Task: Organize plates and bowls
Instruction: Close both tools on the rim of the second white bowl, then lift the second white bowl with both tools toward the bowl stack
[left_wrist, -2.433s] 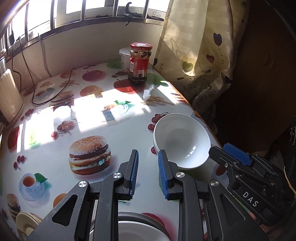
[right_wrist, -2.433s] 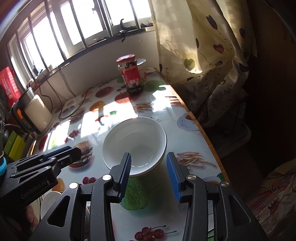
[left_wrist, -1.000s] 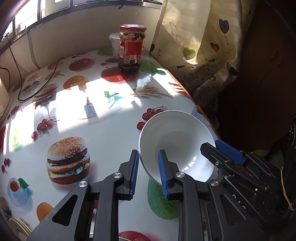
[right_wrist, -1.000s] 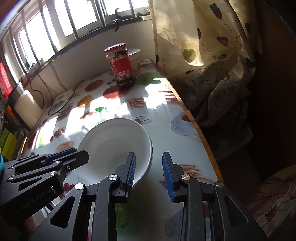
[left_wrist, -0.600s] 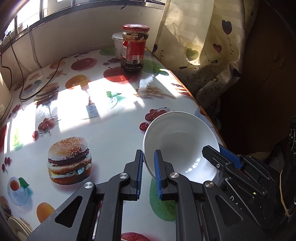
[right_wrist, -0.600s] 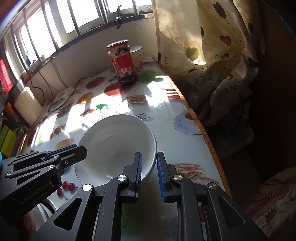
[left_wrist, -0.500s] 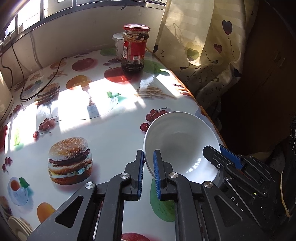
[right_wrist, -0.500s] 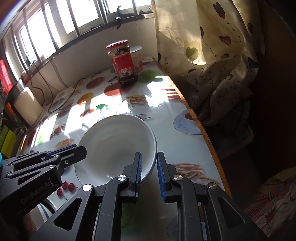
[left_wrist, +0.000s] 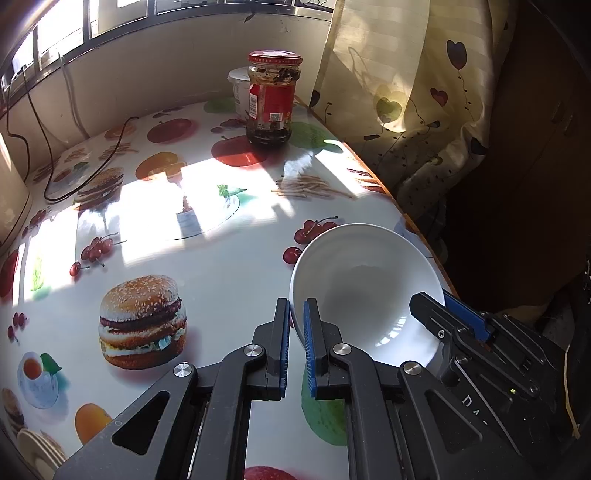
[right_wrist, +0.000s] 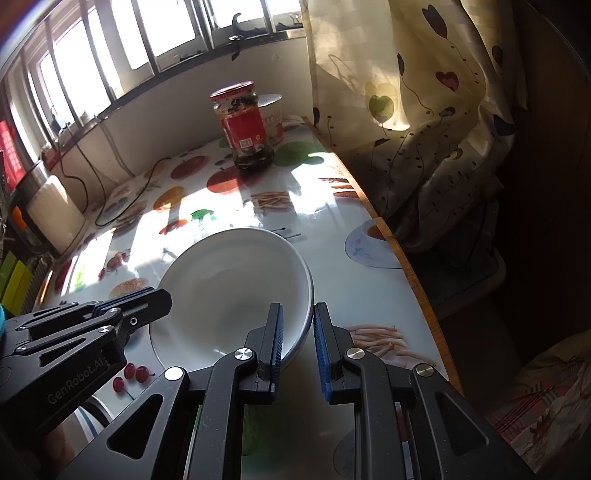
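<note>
Our left tool (left_wrist: 294, 325) is clamped on the near left rim of the bowl (left_wrist: 364, 291), one pad inside and one outside. Our right tool (right_wrist: 297, 334) pinches the opposite rim (right_wrist: 308, 295) the same way. The bowl sits between the two tools near the counter's (left_wrist: 229, 266) right edge, tilted slightly. A jar (left_wrist: 272, 99) stands well beyond it, by the curtain (left_wrist: 399, 85).

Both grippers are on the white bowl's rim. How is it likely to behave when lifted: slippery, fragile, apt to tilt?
The glossy white ceramic bowl looks smooth, so the left gripper and right gripper, each pinching only the thin rim, could slip. It looks rigid and probably breakable if dropped. Uneven lifting would likely tilt it.
</note>
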